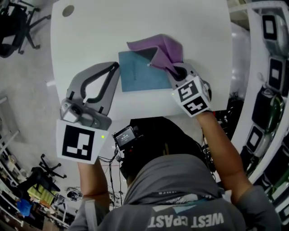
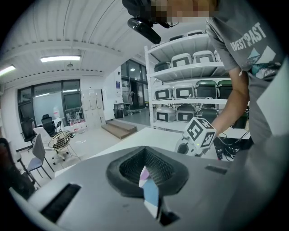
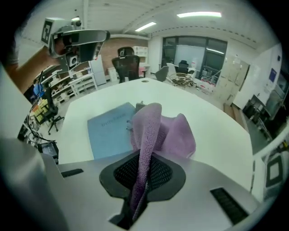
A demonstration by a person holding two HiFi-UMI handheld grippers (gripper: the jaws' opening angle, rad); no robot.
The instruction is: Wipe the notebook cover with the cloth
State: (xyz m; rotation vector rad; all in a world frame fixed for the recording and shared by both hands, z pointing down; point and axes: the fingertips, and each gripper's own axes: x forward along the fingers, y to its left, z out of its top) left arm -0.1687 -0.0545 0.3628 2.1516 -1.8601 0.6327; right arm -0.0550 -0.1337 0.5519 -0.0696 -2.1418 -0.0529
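A light blue notebook lies flat in the middle of the white table. My right gripper is shut on a purple cloth, which is bunched up and rests over the notebook's far right corner. In the right gripper view the cloth rises from between the jaws, with the notebook to its left. My left gripper is shut and empty, its tips at the notebook's left edge. In its own view the left gripper shows only a thin slit between its jaws.
A round grey cap sits in the table's far left. Shelves with storage bins stand to the right, an office chair at the far left. A small device hangs on the person's chest by the table's near edge.
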